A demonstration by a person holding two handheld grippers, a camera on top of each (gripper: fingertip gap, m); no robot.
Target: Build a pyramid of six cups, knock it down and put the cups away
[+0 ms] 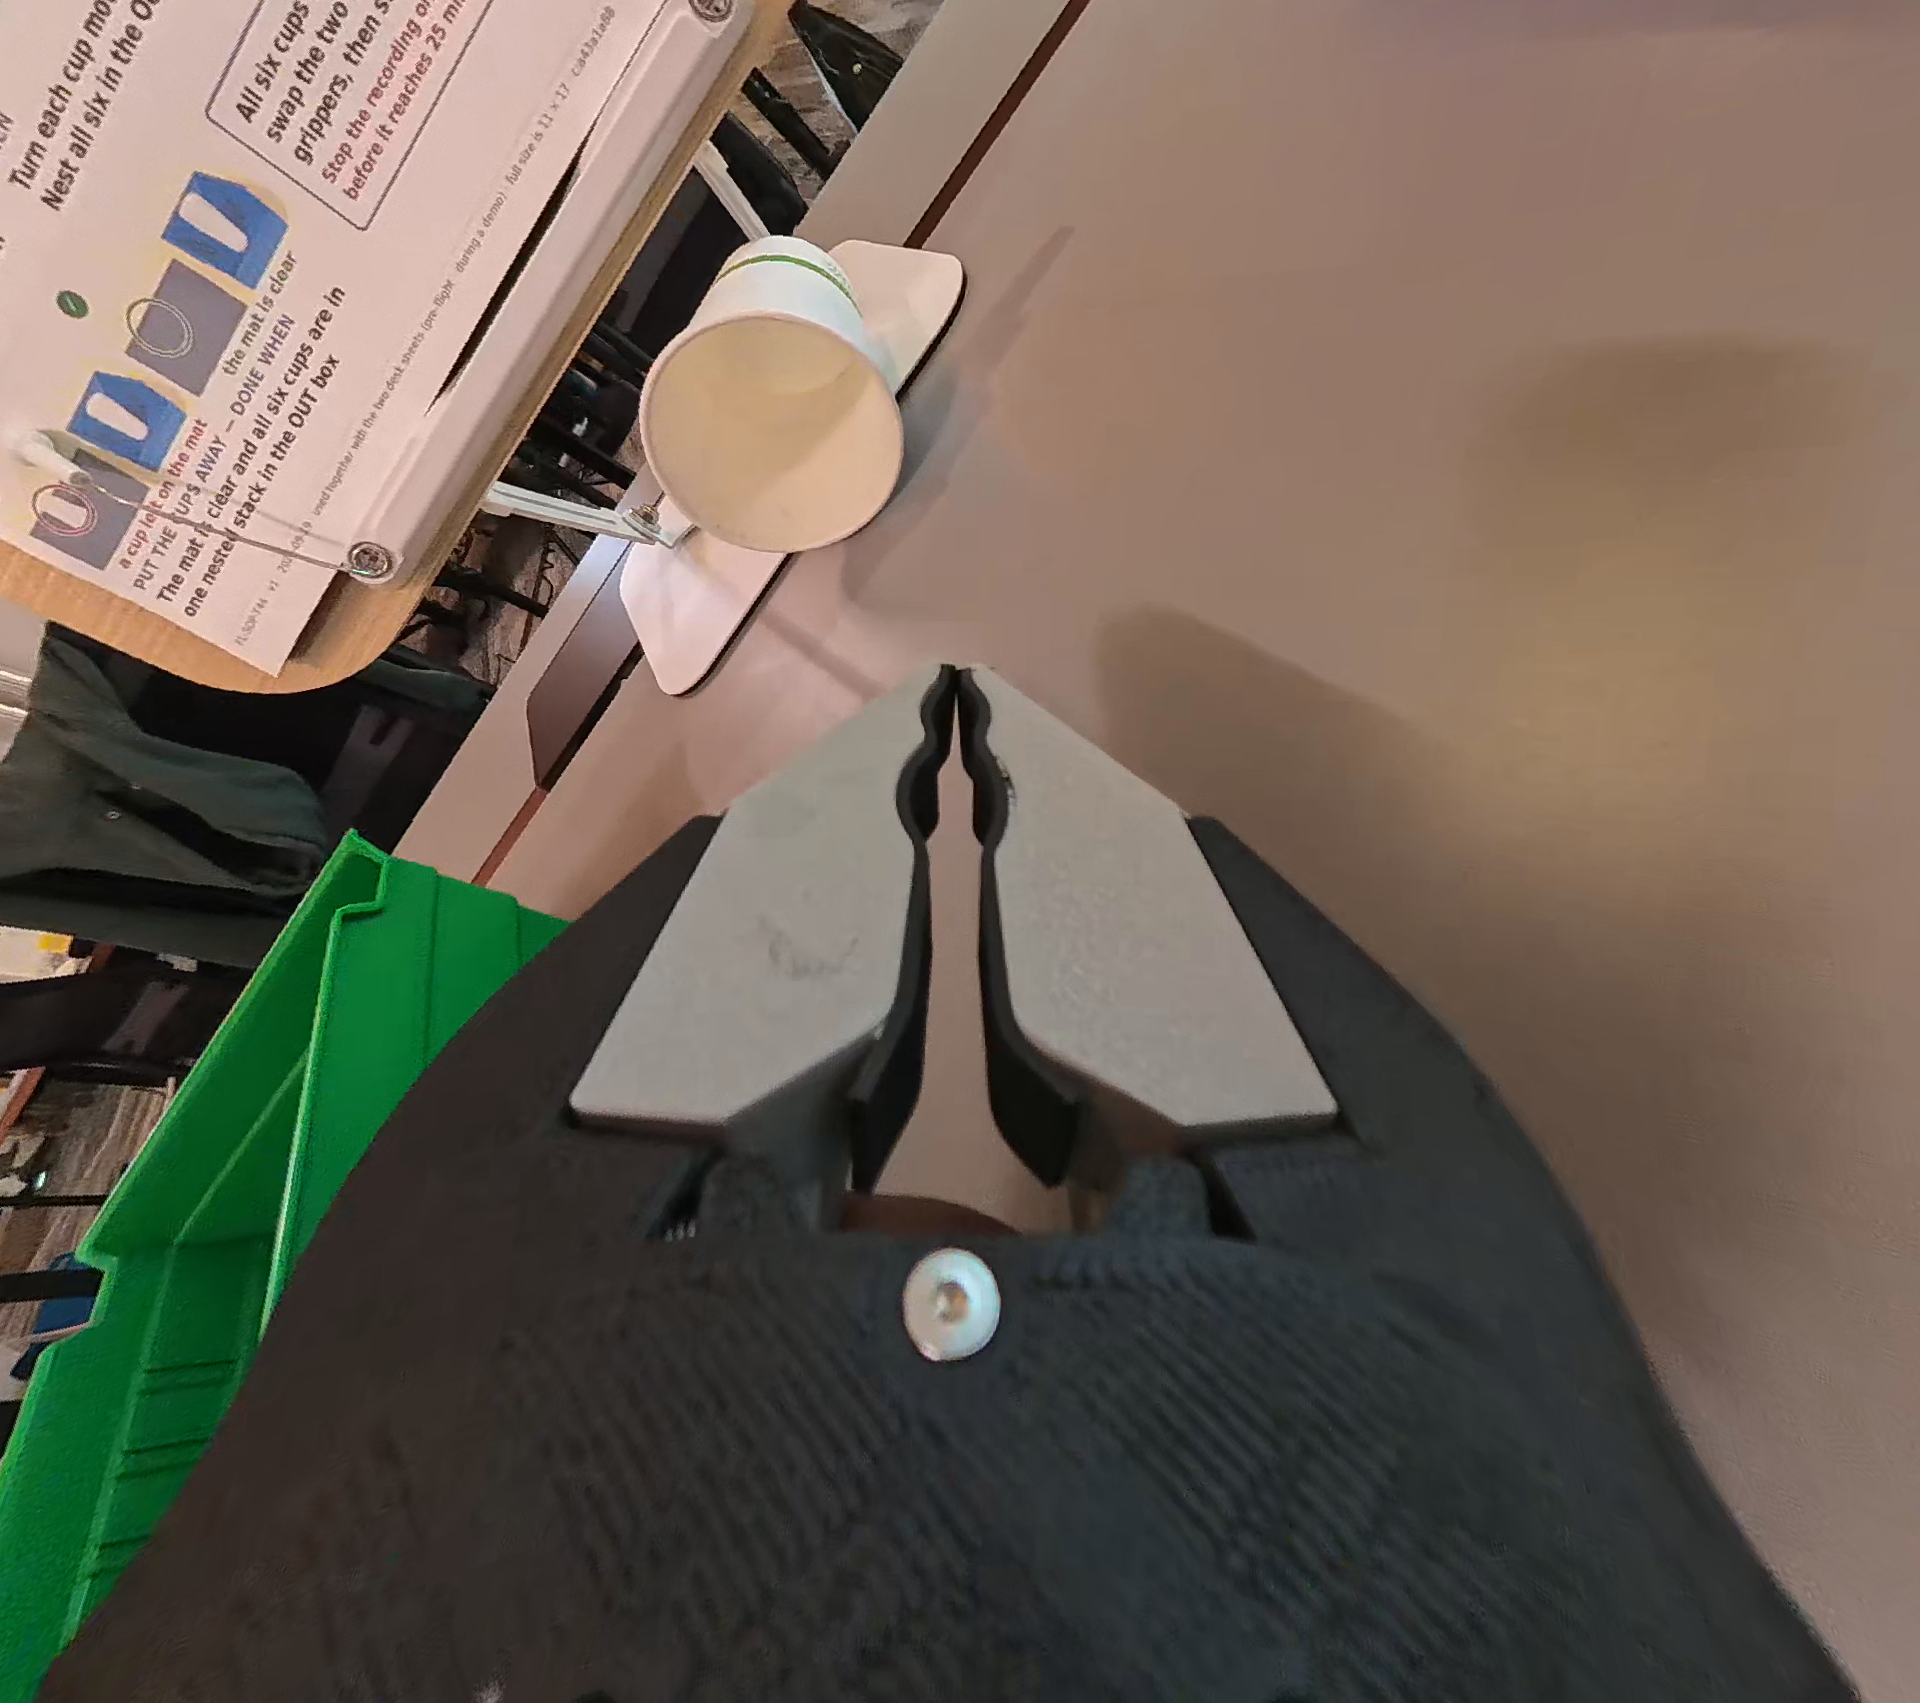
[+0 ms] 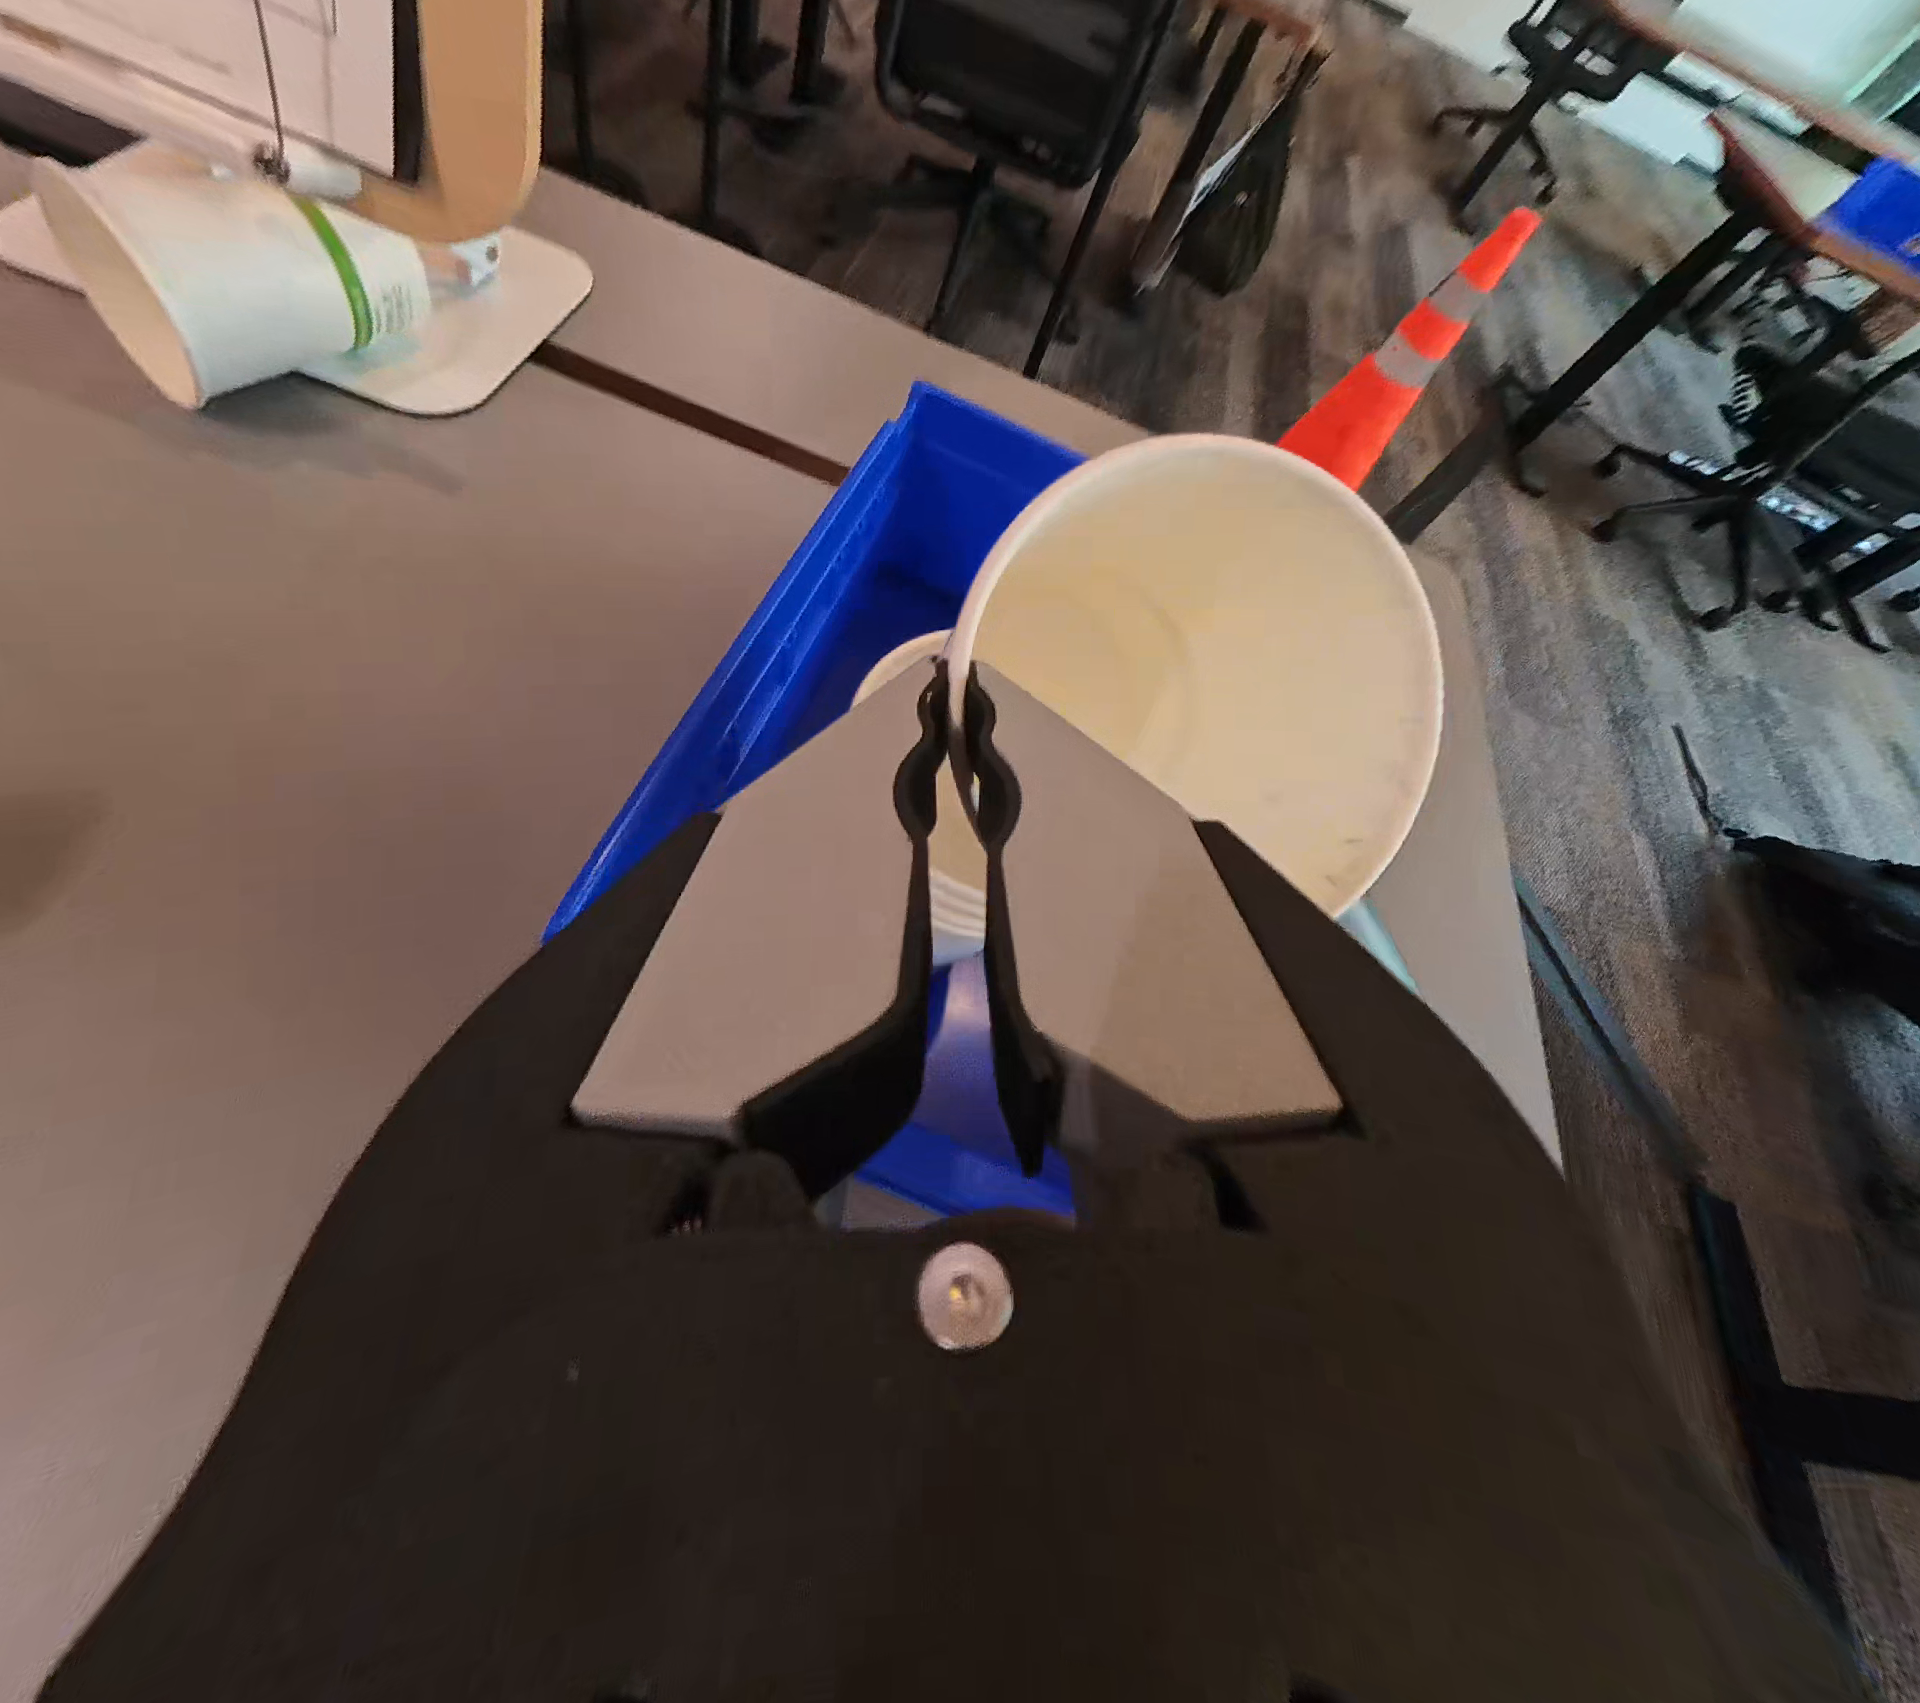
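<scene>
Right wrist view: cup (image 2: pixel 1226 666) rim between closed jaws.

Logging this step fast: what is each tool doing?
Left tool: closed, empty.
Right tool: closed on a paper cup's rim.

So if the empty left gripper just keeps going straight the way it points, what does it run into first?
Probably the flat white base plate of the document stand, just ahead of the shut left gripper. The tipped white paper cup with a green band lies beyond it, left of that line. Depth is unclear.
</scene>
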